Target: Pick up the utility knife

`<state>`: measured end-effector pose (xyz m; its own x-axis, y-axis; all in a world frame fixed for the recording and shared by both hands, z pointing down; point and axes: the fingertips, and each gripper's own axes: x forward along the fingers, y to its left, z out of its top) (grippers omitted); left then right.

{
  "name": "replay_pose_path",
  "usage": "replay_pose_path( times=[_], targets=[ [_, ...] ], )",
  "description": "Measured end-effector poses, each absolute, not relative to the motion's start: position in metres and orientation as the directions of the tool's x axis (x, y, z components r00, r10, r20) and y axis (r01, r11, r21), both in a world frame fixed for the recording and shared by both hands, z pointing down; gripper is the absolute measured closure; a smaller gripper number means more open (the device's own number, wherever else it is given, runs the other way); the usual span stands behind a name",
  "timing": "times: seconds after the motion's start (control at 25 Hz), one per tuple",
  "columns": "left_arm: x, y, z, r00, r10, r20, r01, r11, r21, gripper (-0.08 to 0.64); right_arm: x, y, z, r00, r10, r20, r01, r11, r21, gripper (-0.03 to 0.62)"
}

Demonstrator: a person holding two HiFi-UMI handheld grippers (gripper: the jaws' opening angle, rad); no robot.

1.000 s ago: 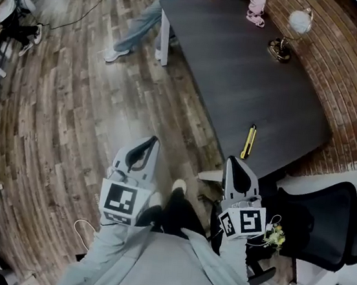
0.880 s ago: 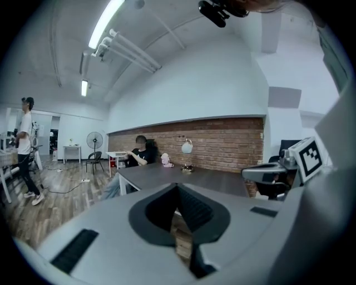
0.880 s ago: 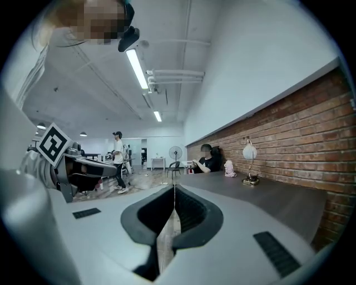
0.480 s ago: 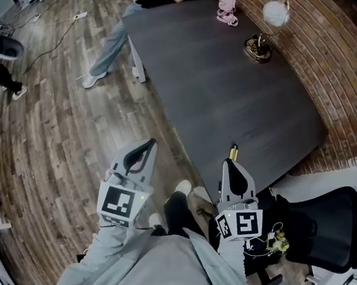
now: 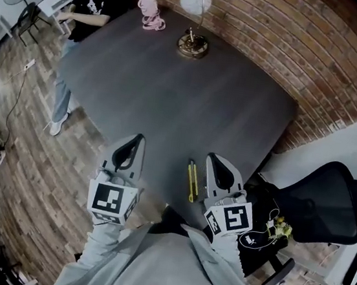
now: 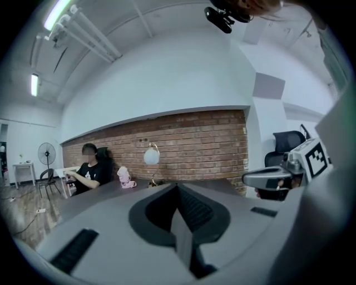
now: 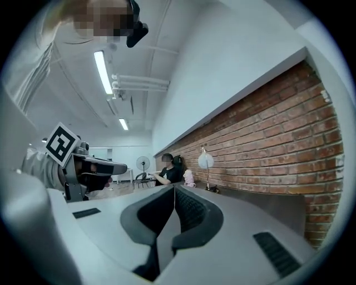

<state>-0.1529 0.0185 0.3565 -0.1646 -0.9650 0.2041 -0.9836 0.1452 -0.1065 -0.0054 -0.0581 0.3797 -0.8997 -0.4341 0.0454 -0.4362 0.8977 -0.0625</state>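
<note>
**A:** What was nearest the person at that moment?

**B:** Their own pale grey clothing (image 5: pixel 161 273), at the bottom of the head view. Just beyond it were the two grey handheld grippers, side by side and pointing the same way. The left gripper (image 5: pixel 137 138) had its tips at the near-left edge of the dark grey rectangular table (image 5: pixel 171 98). The right gripper (image 5: pixel 213 156) reached out over the table's near end.

**A:** Were the fingers holding anything?

**B:** No. In the left gripper view the two jaws met along a single seam with nothing between them. The right gripper view showed the same: jaws pressed together and empty.

**A:** And the knife?

**B:** The slim yellow utility knife (image 5: pixel 192 181) lay flat on the table close to its near edge, running lengthwise from near to far. It sat between the two grippers, just left of the right one and farther from the left one. I couldn't tell whether the right gripper touched it.

**A:** What lay farther out?

**B:** To the right, off the table's corner, stood a black office chair (image 5: pixel 327 204). To the left was brown wood-plank floor (image 5: pixel 18 170). Toward the far end of the table stood a brass-based desk lamp with a white globe shade (image 5: pixel 193 43). Left of the lamp was a small pink object (image 5: pixel 150 14), though I couldn't make out what kind. A person in a black T-shirt (image 5: pixel 92 6) sat at the far left corner, and a red brick wall (image 5: pixel 277 34) ran behind the table.
</note>
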Motion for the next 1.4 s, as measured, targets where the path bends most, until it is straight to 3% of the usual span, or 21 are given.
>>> replay_pose_path(
  times=[0.96,1.4],
  targets=[
    [-0.087,-0.115,0.359,0.312,-0.928,0.202,-0.941,-0.331,-0.068,0.541,0.077,-0.122,0.376,-0.617,-0.778,0.118,-0.786,0.618,-0.037,0.573],
    [-0.061,-0.131,0.372,0.450,-0.864,0.227,-0.876,-0.476,-0.075,0.541,0.097,-0.120,0.384,-0.512,-0.849,0.128,-0.859,0.510,-0.051,0.573]
  ],
)
